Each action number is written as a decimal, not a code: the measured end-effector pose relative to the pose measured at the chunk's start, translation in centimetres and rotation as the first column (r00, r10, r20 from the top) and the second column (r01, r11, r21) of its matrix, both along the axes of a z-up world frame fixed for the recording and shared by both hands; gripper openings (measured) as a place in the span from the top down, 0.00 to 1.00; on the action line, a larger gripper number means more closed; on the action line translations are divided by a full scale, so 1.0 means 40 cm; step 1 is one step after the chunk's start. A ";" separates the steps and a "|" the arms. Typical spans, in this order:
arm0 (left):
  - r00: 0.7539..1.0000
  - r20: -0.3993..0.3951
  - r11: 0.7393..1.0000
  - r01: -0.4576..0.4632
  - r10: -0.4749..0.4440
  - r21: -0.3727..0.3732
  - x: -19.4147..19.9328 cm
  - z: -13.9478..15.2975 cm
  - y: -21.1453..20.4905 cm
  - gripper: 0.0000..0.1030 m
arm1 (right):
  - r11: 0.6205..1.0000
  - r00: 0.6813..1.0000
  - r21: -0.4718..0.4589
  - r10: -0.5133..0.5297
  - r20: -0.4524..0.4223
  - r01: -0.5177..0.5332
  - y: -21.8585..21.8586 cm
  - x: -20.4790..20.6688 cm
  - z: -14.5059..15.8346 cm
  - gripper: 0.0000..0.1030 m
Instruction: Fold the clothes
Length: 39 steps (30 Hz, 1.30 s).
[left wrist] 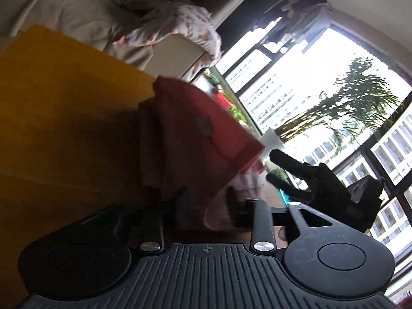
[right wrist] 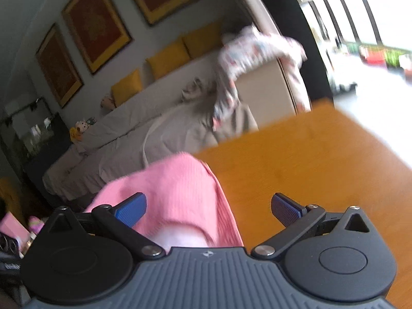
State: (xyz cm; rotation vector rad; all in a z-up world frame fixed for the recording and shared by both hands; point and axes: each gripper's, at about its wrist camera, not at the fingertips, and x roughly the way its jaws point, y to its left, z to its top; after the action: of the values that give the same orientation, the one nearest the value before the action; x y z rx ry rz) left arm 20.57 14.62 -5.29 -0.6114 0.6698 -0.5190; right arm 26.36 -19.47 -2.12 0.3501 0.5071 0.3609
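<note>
A pink garment [left wrist: 200,134] hangs bunched from my left gripper [left wrist: 206,211], whose fingers are shut on its lower edge. It looks dark red here against the window light. My right gripper [left wrist: 273,167] appears as black fingers just right of the cloth, spread apart. In the right wrist view the same pink garment [right wrist: 175,188] drapes over the edge of the orange table [right wrist: 309,167]. It lies between and under the blue pads [right wrist: 131,209] of my right gripper [right wrist: 208,209], which is open and not pinching it.
A beige sofa [right wrist: 128,134] stands behind the table [left wrist: 64,103], with a floral garment [right wrist: 257,49] heaped over its arm and yellow cushions [right wrist: 167,59] along its back. Large windows [left wrist: 322,90] fill the right side. Framed pictures [right wrist: 97,23] hang on the wall.
</note>
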 end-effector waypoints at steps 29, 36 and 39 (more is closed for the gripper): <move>0.947 0.287 0.792 -0.285 0.145 0.540 0.007 0.118 -0.009 0.16 | 0.669 0.890 -0.646 -0.049 0.454 0.366 0.163 -0.085 0.017 0.00; 0.987 0.151 0.937 -0.111 0.064 0.331 -0.056 0.089 0.097 0.09 | 0.909 0.963 -0.392 -0.039 0.266 0.145 0.040 -0.102 0.066 0.00; 0.991 0.133 0.996 -0.039 0.029 0.077 -0.042 0.107 0.132 0.07 | 0.967 0.982 -0.248 -0.010 0.187 0.057 -0.013 -0.109 0.088 0.00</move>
State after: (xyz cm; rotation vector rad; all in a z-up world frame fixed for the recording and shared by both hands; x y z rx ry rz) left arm 18.90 19.89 -1.00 -0.5084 0.5513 -0.4942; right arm 21.98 -19.99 1.40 0.0763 0.3593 0.2885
